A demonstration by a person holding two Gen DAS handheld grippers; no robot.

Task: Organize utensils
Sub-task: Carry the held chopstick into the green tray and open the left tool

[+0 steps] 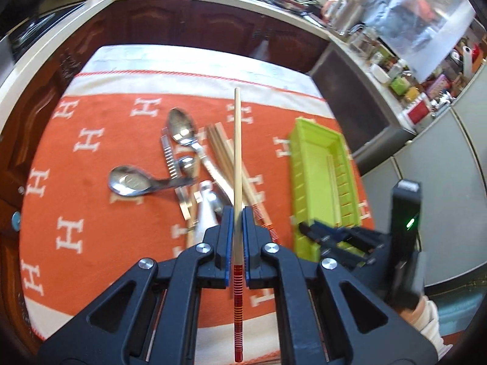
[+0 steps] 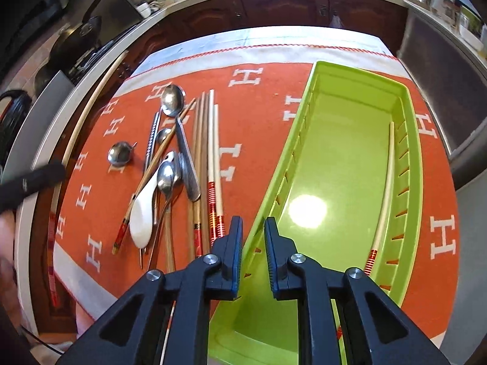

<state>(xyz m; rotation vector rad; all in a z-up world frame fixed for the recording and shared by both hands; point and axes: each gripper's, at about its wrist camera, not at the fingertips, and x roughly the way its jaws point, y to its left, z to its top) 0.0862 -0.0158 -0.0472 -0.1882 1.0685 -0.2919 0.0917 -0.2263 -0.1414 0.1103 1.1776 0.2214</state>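
We see bare orange cloth (image 2: 258, 115) between the utensil heap (image 2: 170, 170) and the green tray (image 2: 344, 164): a lane wide enough toward the table's far edge, narrowing near us where red-banded chopstick ends (image 2: 214, 213) lie just beside the tray's left wall. Inside the tray, one chopstick (image 2: 386, 182) hugs the right wall; the floor beside it is open. Left of the heap, cloth lies bare to the table's left edge.
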